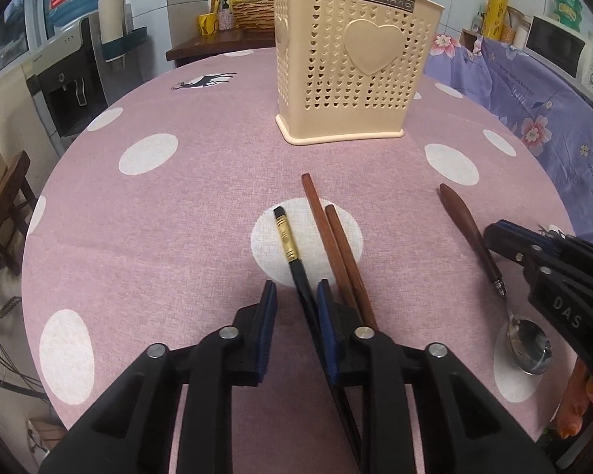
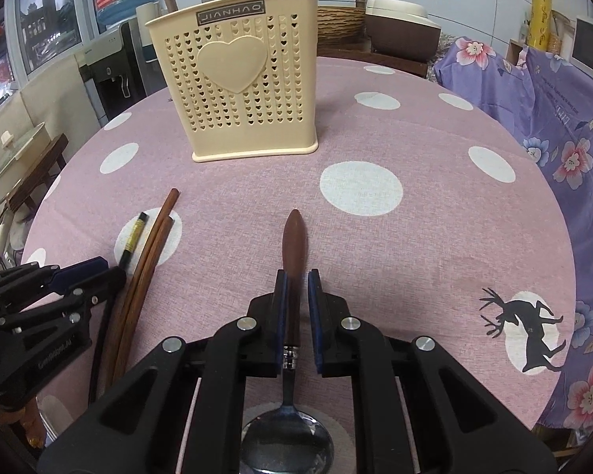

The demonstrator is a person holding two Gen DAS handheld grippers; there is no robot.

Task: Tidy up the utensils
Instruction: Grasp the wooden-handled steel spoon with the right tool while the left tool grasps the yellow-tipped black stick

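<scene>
A cream perforated utensil holder with a heart stands on the pink dotted tablecloth, also in the right wrist view. My left gripper is open over a black chopstick with a gold band, which lies against the inner face of its right finger. Two brown chopsticks lie just right of that finger. My right gripper is open and straddles the brown wooden handle of a spoon; the metal bowl lies below it.
Several utensils stand in the holder. A purple floral cloth covers furniture to the right. A water dispenser and a wooden stool stand left of the table. Baskets and bottles sit behind the table.
</scene>
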